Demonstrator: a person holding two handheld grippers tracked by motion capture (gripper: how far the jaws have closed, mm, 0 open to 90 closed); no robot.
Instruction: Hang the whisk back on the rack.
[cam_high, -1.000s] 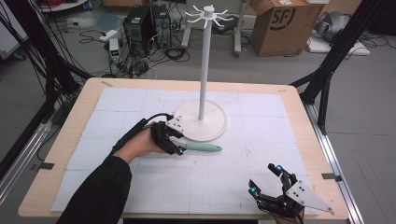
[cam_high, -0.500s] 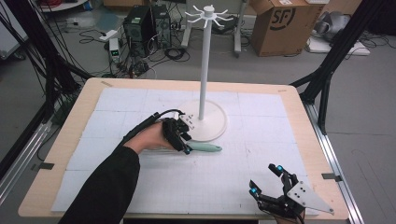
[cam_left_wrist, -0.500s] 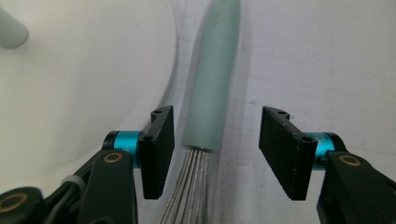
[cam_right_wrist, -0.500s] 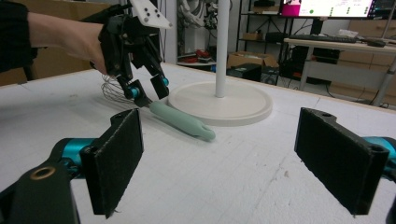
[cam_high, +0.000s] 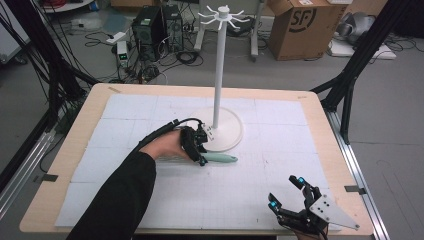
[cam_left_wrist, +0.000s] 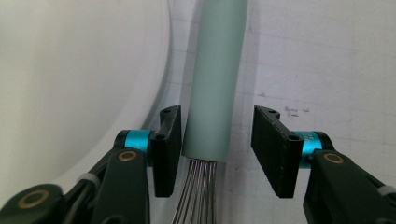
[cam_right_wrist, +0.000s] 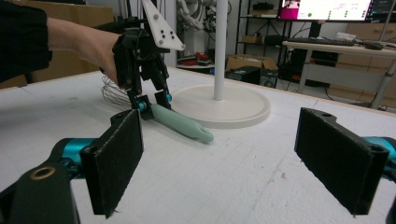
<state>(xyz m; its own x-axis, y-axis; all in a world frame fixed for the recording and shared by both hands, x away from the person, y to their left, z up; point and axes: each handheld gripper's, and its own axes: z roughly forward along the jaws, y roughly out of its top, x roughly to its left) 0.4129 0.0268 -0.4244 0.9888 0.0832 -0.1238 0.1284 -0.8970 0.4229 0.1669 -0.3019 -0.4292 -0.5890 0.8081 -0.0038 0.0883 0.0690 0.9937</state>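
Note:
A whisk with a pale green handle (cam_high: 221, 158) lies on the white mat in front of the stand's round base (cam_high: 231, 136). My left gripper (cam_high: 201, 156) points down over it and straddles the handle (cam_left_wrist: 217, 84) where the wires (cam_left_wrist: 198, 196) begin. Its jaws have just been closing with the handle between them. The left pad (cam_left_wrist: 168, 144) is almost at the handle, while a gap remains at the right pad (cam_left_wrist: 271, 149). My right gripper (cam_high: 285, 192) rests near the table's front right edge, open with nothing between its pads (cam_right_wrist: 119, 161). From there I see the whisk (cam_right_wrist: 182, 123) and the left gripper (cam_right_wrist: 152, 100).
A tall white stand with hooks on top (cam_high: 218, 75) rises from its base (cam_right_wrist: 229, 105) at mid table. The wooden table edge (cam_high: 80, 125) frames the white mat. Cardboard boxes, cables and black frame legs stand on the floor beyond.
The left hand has moved to the right along the whisk and sunk a little, setting its jaws around the handle. The right gripper has stayed in place.

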